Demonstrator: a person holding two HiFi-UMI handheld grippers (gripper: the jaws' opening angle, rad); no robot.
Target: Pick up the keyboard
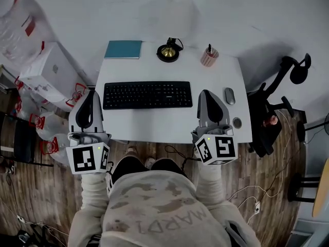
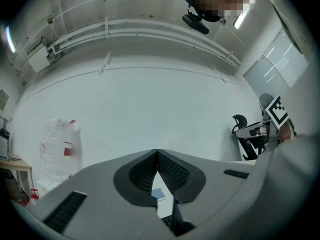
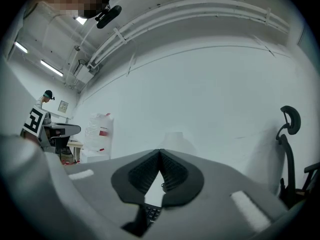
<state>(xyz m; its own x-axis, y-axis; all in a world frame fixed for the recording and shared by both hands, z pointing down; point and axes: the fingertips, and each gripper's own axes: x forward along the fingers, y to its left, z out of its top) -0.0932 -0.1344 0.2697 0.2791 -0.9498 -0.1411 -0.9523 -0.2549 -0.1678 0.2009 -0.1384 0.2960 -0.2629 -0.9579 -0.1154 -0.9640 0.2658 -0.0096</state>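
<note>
A black keyboard [image 1: 147,95] lies flat across the middle of the white desk [image 1: 169,125]. My left gripper [image 1: 92,93] hangs just off the desk's left edge, beside the keyboard's left end, shut and holding nothing. My right gripper [image 1: 206,94] is over the desk just right of the keyboard's right end, also shut and holding nothing. In the left gripper view the jaw tips [image 2: 158,152] meet, and a strip of keyboard [image 2: 166,221] shows below them. The right gripper view shows its tips [image 3: 160,151] touching, with keys [image 3: 151,212] beneath.
At the desk's back stand a teal notebook [image 1: 123,49], a black and gold object [image 1: 169,51] and a pen cup [image 1: 209,56]. A mouse [image 1: 230,95] and a small round object [image 1: 237,122] lie right of my right gripper. White bags [image 1: 49,81] sit left, an office chair [image 1: 277,112] right.
</note>
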